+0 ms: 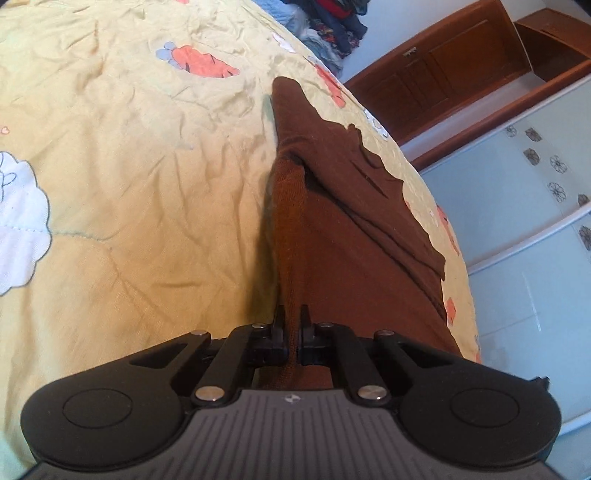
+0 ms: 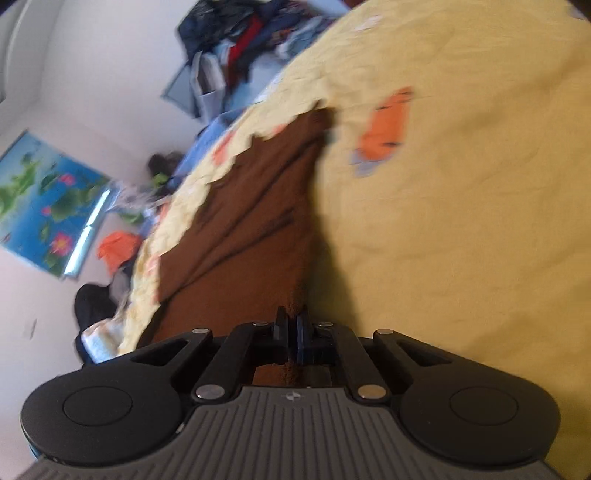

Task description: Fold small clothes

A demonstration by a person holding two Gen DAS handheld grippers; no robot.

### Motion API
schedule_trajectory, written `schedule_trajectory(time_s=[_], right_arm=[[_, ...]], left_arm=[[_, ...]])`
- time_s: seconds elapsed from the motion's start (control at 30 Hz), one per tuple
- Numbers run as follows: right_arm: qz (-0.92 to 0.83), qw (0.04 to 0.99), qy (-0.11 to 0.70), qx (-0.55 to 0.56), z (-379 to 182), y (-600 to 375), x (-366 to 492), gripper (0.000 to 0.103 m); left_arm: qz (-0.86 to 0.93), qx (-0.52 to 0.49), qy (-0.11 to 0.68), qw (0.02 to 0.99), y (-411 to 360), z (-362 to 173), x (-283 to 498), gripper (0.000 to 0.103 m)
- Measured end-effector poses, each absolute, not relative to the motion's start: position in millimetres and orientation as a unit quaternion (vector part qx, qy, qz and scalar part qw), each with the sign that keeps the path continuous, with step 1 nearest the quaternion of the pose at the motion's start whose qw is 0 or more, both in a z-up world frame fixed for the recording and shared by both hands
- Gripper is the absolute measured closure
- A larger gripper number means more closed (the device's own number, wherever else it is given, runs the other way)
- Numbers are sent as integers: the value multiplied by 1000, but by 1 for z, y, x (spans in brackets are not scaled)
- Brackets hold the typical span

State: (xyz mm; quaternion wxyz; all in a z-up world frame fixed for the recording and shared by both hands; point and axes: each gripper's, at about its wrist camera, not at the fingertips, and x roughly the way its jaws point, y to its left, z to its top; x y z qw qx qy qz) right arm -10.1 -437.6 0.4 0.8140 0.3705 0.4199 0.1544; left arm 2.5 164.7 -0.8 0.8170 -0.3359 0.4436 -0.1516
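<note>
Left gripper (image 1: 293, 317): fingers pinched tight on edge of brown garment (image 1: 332, 236), cloth running ahead of fingertips across yellow bedspread (image 1: 129, 166). Clothes pile (image 1: 332, 22) far beyond. Right gripper (image 2: 293, 317): fingers likewise clamped on brown garment (image 2: 251, 221), fabric stretched ahead and leftward over yellow bedspread (image 2: 461, 221); view blurred.

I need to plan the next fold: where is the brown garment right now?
In both wrist views the brown garment lies on the yellow bedspread near its edge, with one end pinched in the left tongs and another in the right tongs.
</note>
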Motion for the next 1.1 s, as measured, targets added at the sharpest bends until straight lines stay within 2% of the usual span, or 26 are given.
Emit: schedule_trajectory(time_s=[0.07,0.13,0.17,0.2,0.23,0.27,0.33,0.4,0.43,0.47,0.5,0.53,0.57,0.67,0.77,0.83,0.87,0.9,0.93,0.97,1.0,1.03,1.07,1.1], right_arm=[[154,796,440,387,-13,-439,-10,92],[166,785,445,398,-15,-432,-14,84],[175,782,447,397,-13,-428,-18,72],[191,777,450,397,-12,-423,-23,59],[208,771,452,397,-12,-419,-28,55],[222,767,456,392,-11,-414,-36,51],[241,754,469,392,-11,-406,-52,51],[256,739,477,401,-13,-398,-66,55],[259,740,478,396,-12,-395,-71,59],[256,741,483,391,-12,-388,-75,72],[253,741,491,382,-13,-385,-77,94],[243,749,500,361,-12,-385,-79,95],[240,759,491,354,-10,-389,-82,95],[207,781,470,355,-6,-417,-90,95],[207,762,474,390,-15,-428,-95,92],[233,741,490,396,-19,-415,-100,75],[256,731,489,402,-20,-408,-105,57],[278,726,480,407,-19,-401,-108,49],[288,726,477,404,-18,-394,-111,48],[286,729,479,395,-16,-389,-113,54],[277,734,484,388,-16,-385,-114,70],[273,732,493,383,-17,-382,-113,87],[270,732,504,371,-18,-379,-113,91],[265,742,504,352,-14,-380,-115,91]], left_arm=[[-141,-328,454,816,167,-9,1,99],[-150,-356,456,801,174,-14,-4,97],[-154,-369,464,791,177,-15,-8,95],[-162,-379,470,781,180,-16,-13,89],[-175,-390,473,771,182,-17,-20,78],[-190,-400,471,762,183,-18,-30,72],[-214,-416,462,753,182,-19,-49,42],[-221,-428,449,753,178,-20,-64,36],[-217,-428,442,758,176,-20,-68,37],[-212,-421,437,766,172,-18,-71,39],[-204,-406,441,774,169,-17,-71,60],[-187,-387,457,778,167,-17,-69,96],[-176,-378,470,778,167,-18,-68,101],[-180,-376,472,777,177,-20,-74,100],[-196,-392,485,757,179,-26,-81,98],[-218,-415,499,729,174,-32,-89,87],[-231,-430,501,715,170,-36,-95,82],[-242,-442,497,706,166,-38,-102,72],[-247,-451,491,703,161,-39,-109,70],[-248,-448,488,707,156,-39,-113,70],[-244,-437,483,719,150,-36,-117,72],[-236,-418,486,730,145,-32,-119,87],[-224,-395,496,740,142,-29,-119,99],[-217,-381,500,746,142,-27,-119,98]])
